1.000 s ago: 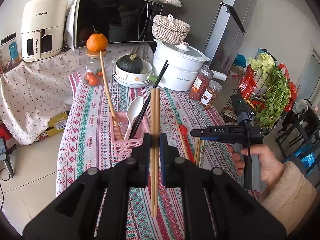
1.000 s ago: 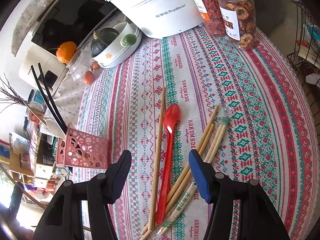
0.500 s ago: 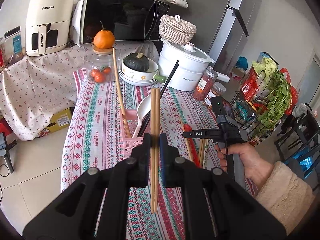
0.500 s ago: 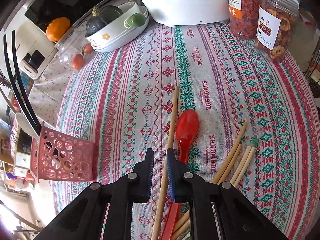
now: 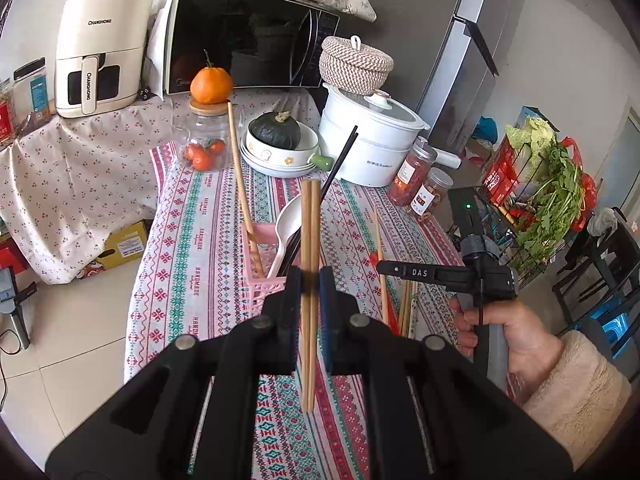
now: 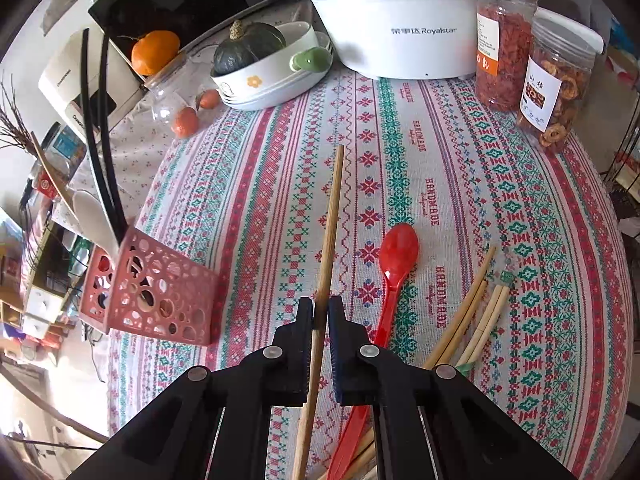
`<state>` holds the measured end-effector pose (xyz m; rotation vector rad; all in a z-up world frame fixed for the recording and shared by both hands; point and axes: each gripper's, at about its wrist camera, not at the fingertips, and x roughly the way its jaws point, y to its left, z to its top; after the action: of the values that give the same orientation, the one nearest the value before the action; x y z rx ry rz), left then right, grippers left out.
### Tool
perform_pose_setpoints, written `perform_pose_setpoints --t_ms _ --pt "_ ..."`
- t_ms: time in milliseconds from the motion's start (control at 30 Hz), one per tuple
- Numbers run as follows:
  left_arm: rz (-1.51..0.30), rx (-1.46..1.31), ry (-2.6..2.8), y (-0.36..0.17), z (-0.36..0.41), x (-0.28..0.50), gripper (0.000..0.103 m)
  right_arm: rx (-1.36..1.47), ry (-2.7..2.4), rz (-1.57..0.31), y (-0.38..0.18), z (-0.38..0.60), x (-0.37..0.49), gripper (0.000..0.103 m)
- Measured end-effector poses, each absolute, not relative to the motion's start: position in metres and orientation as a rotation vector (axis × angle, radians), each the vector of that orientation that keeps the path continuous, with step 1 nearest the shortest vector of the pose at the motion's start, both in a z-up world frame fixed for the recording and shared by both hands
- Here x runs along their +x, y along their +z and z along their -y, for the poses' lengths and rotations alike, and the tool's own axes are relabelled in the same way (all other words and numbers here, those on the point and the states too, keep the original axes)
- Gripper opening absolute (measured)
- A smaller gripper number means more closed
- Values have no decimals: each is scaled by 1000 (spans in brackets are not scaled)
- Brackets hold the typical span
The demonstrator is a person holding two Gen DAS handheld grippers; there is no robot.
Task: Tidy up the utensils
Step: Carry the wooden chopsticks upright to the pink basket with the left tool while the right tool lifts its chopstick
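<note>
My left gripper [image 5: 310, 280] is shut on a pair of wooden chopsticks [image 5: 310, 220] held upright above the table. Beyond it the pink basket [image 5: 262, 248] holds a white spoon [image 5: 290, 216], black chopsticks [image 5: 340, 160] and a long wooden stick [image 5: 240, 176]. My right gripper [image 6: 320, 312] is shut on a single long wooden chopstick [image 6: 332, 220] that slants up over the cloth. To its right a red spoon [image 6: 396, 252] and several loose chopsticks [image 6: 472, 312] lie on the tablecloth. The pink basket [image 6: 156, 296] stands at the left in the right wrist view.
At the table's far end stand a white cooker [image 5: 372, 140], stacked bowls with a green squash [image 5: 276, 132], a glass jar topped by an orange [image 5: 204, 136] and two snack jars [image 6: 532, 56]. A microwave [image 5: 248, 36] sits behind. A person's hand [image 5: 504, 320] holds the right gripper's handle.
The right gripper's jaws went from wide apart to shut on the single wooden chopstick and shifted left towards the basket. The left gripper keeps hold of its chopstick pair.
</note>
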<state>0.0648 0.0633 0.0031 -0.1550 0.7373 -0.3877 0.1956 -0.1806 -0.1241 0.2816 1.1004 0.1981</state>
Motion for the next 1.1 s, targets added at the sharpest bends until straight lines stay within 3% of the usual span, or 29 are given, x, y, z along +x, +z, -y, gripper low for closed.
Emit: perform_pose_setpoints --t_ms 600,1100 --pt "-396 -252 -239 57 -81 55 10 268 263 -665 14 192 100 7" --pt "-324 -162 -127 31 -63 99 10 261 289 -601 27 188 100 7"
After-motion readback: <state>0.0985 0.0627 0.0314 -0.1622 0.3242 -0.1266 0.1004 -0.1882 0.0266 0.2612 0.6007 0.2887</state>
